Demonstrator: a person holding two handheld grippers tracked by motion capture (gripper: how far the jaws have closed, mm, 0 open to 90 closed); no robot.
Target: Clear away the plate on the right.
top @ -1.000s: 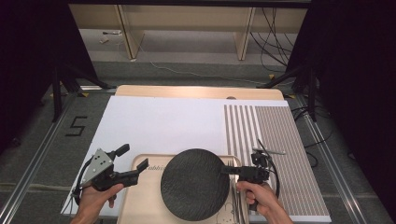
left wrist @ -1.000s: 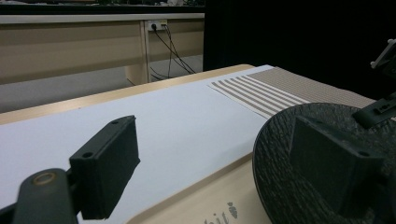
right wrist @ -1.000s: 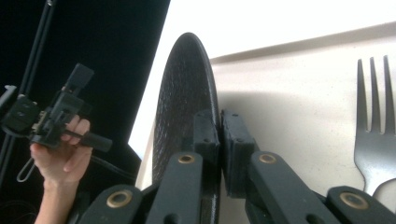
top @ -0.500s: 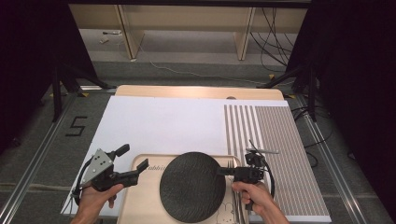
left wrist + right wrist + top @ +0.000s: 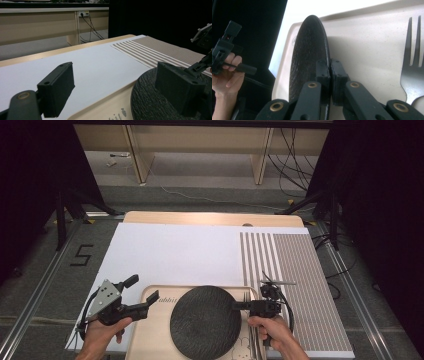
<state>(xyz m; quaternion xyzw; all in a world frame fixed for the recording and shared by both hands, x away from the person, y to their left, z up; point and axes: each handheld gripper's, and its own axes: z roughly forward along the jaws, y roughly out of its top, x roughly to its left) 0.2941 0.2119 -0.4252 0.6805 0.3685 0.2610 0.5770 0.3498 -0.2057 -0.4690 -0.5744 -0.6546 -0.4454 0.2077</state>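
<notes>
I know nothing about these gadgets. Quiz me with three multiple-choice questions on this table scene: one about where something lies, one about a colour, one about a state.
1. Where does the black fork lie?
A. on the pale wooden tray
B. on the striped mat
C. on the floor

2. What colour is the round textured plate?
A. white
B. black
C. red

3. How does the right gripper stand?
A. wide open above the plate
B. shut on the plate's rim
C. shut on the fork

Answers:
1. A: the right gripper view shows the fork flat on the tray beside the plate.
2. B: it looks dark black in all three views.
3. B: its fingers pinch the rim from both sides, while the left gripper stands open.
</notes>
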